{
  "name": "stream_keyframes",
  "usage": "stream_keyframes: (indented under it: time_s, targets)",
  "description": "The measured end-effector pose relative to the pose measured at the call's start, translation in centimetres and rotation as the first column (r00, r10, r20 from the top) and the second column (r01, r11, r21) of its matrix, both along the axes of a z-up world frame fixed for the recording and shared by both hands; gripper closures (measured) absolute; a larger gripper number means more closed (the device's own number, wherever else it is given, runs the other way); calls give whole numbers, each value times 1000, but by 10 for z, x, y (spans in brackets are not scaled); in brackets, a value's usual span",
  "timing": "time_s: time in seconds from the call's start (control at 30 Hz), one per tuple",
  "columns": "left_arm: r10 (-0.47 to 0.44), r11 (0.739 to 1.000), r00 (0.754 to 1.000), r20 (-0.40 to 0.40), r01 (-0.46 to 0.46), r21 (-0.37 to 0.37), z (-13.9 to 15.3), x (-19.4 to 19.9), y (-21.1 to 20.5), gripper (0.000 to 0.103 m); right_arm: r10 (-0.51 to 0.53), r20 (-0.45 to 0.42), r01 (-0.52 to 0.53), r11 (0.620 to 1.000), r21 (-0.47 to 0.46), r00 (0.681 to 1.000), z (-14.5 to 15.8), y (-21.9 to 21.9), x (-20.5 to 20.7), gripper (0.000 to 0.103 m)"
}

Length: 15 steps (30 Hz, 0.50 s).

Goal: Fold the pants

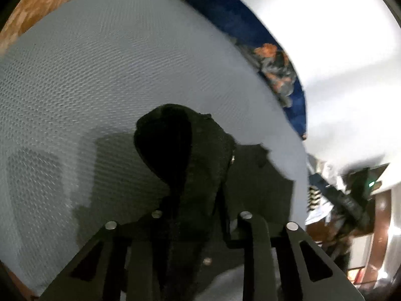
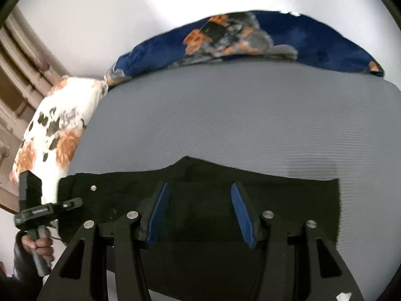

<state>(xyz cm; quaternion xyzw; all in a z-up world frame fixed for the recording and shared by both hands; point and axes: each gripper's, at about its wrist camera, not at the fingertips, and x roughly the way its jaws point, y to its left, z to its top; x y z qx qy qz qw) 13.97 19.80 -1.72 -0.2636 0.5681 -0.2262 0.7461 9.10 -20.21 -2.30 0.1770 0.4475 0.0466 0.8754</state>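
Pants lie flat across the near edge of the bed, one end bunched in a grip.

Left gripper jaws are closed on a raised fold of the black fabric, likely to carry it over; right gripper jaws stand open above the cloth, pinching nothing. Beyond lies bare grey mattress, then the blue floral blanket against the wall.

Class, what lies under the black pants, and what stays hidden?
Under the black pants lies the grey textured mattress cover, visible all around them. The part beneath the fabric is covered.
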Motion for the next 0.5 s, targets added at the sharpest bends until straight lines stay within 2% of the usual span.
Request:
stream_keyframes:
  time_s: [0.07, 0.17, 0.33, 0.5]
  targets:
    - [2, 1000, 1000, 6, -2, -11, 17, -5, -12, 81, -17, 16, 17, 1000, 15, 1000, 1, -13, -8, 53]
    - [-17, 1000, 999, 33, 17, 11, 39, -15, -45, 83, -35, 33, 34, 999, 34, 999, -1, -34, -21, 53]
    - [-77, 997, 995, 67, 79, -20, 61, -21, -128, 85, -69, 53, 65, 995, 69, 996, -7, -69, -45, 53]
    - [-148, 989, 986, 72, 149, -9, 46, -20, -211, 85, -115, 27, 111, 988, 111, 993, -23, -107, -67, 53]
